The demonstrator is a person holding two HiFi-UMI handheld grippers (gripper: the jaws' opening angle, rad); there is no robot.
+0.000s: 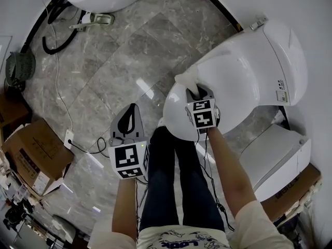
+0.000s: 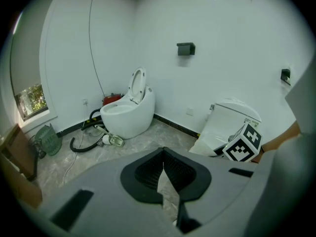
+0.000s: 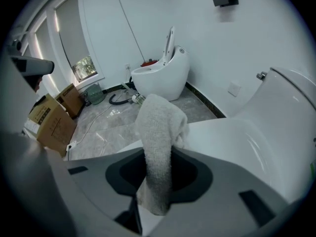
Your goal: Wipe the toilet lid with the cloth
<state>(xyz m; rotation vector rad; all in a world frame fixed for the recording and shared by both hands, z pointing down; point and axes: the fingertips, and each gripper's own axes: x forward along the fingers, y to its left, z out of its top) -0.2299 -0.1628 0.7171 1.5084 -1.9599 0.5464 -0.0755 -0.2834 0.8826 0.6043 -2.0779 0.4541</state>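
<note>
**Cloth down on the lid, spare claw parked**

My right claw [image 1: 198,93] is clamped on the cloth [image 3: 159,132]. The cloth stands up between the jaws and folds forward onto the toilet lid [image 1: 244,66]. I hold the claw low at the lid's front end so that towelling, not plastic, meets the surface. By my reading the wipe is at that front end, and the stretch back toward the tank is yet to be covered.

My left claw [image 1: 129,119] has its jaws together with nothing between them. It hangs over the floor [image 1: 119,61] beside my leg, well apart from the toilet, because one claw is enough for this job.

The count:
- one cloth
- two claws
- two toilets: the closed one I am working on, and a second toilet [image 2: 129,113] across the room with its seat raised
- two cardboard boxes [image 3: 52,125] in the right gripper view; a third may sit by the wall on my right, but the head view crops it too much for me to be sure
</note>
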